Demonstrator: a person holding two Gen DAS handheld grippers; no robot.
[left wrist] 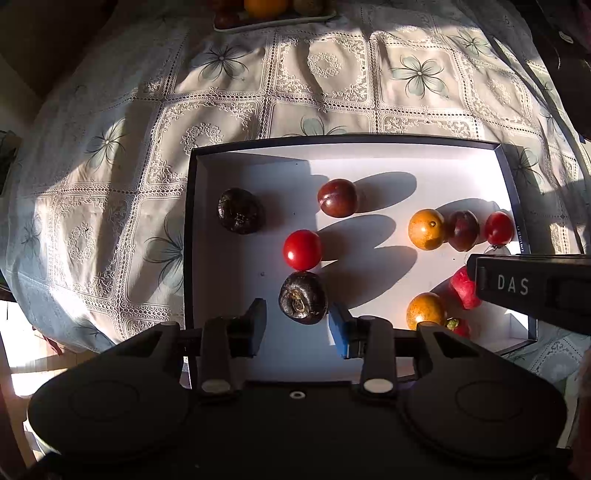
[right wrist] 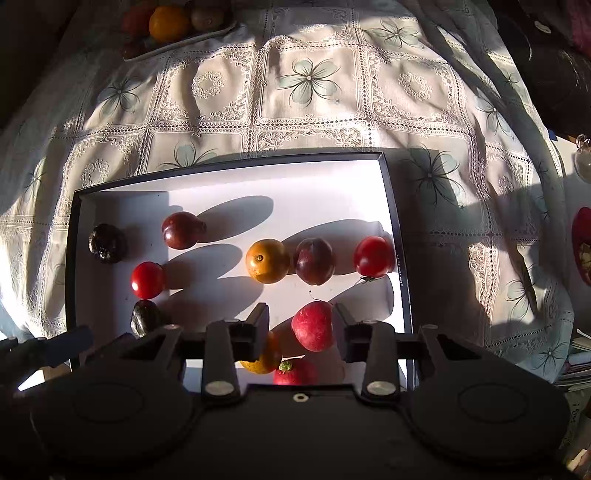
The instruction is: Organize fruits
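A shallow white box (left wrist: 255,162) (right wrist: 236,181) with a dark rim holds several small fruits. My left gripper (left wrist: 297,317) is open, its fingers on either side of a dark wrinkled fruit (left wrist: 303,302), apart from it. A red tomato (left wrist: 302,249) lies just beyond. My right gripper (right wrist: 301,325) is open around a pinkish-red fruit (right wrist: 312,330), not closed on it. An orange fruit (right wrist: 267,260), a dark plum (right wrist: 314,261) and a red tomato (right wrist: 373,256) lie in a row beyond it.
A plate of fruit (left wrist: 266,18) (right wrist: 173,26) stands at the table's far edge on the lace tablecloth (left wrist: 325,85). The right gripper's body (left wrist: 532,286) crosses the box's right side. Another dark fruit (left wrist: 239,210) and a plum (left wrist: 337,197) lie in the box.
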